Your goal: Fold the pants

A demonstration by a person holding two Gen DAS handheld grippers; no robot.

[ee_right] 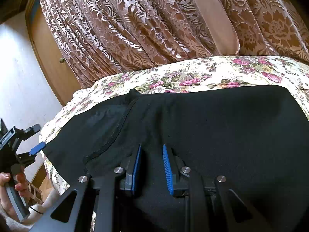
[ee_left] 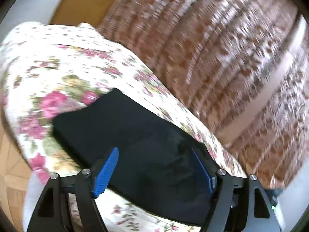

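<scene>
Left gripper [ee_left: 153, 171]: jaws wide, nothing held.
Right gripper [ee_right: 151, 169]: narrow gap, empty, above pants [ee_right: 212, 119].
Risk: fold slipping off bed [ee_right: 193, 73] edge.

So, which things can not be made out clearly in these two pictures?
- Left wrist view: the curtain pattern is smeared by motion blur.
- Right wrist view: the near part of the black pants is covered by the right gripper; whether its pads pinch cloth cannot be told.
- Right wrist view: the left gripper is cut off by the left edge.
</scene>
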